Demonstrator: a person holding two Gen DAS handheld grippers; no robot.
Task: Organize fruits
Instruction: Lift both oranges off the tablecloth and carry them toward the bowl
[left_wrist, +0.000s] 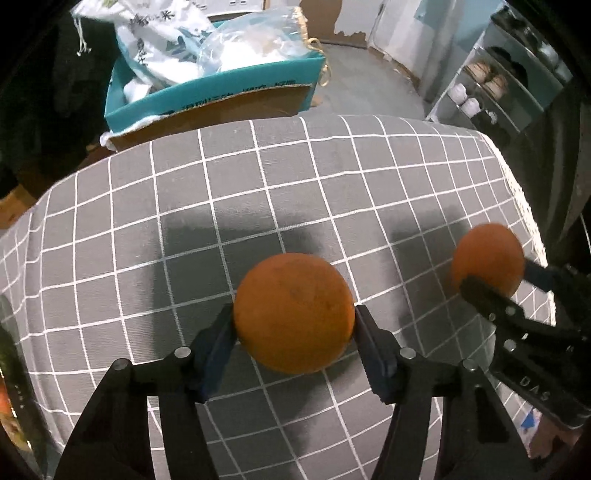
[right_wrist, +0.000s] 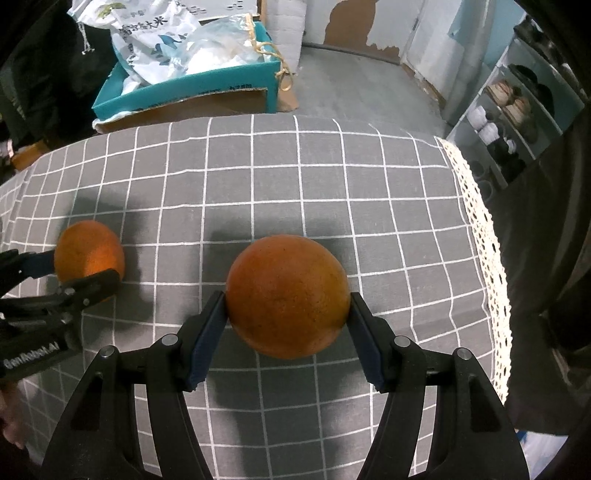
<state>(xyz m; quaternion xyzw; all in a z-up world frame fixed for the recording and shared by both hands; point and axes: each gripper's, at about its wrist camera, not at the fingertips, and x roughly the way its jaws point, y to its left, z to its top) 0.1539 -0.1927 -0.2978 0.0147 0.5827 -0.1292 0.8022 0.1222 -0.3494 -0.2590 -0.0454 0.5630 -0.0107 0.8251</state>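
Left wrist view gives you the biggest thing first: the table under a grey checked cloth (left_wrist: 295, 192), its lace-trimmed edge running down the right side. Beyond the far edge sits a teal cardboard box (left_wrist: 207, 96) stuffed with printed bags, and a shoe rack (left_wrist: 491, 92) stands off to the right. No bowl, basket or tray shows in either view, so you cannot yet tell where these fruits are meant to end up.

Next come your two tools. Your left gripper (left_wrist: 294, 325) points steeply down at the cloth with its blue pads pressed against both sides of an orange (left_wrist: 294, 312), clamped across the widest part, which looks like the steadiest hold on a round fruit. Your right gripper (right_wrist: 288, 314) does the same to a second orange (right_wrist: 287, 295), pads squeezed on either flank.

Both oranges lie near the middle of the cloth, side by side but well apart, so each tool has room without knocking the other. Whether either fruit rests on the cloth or is lifted just clear, you cannot tell; the shadows lie close under them.

Judging by the matched grips, you are at the pick-up stage, with carrying and placing not yet done.
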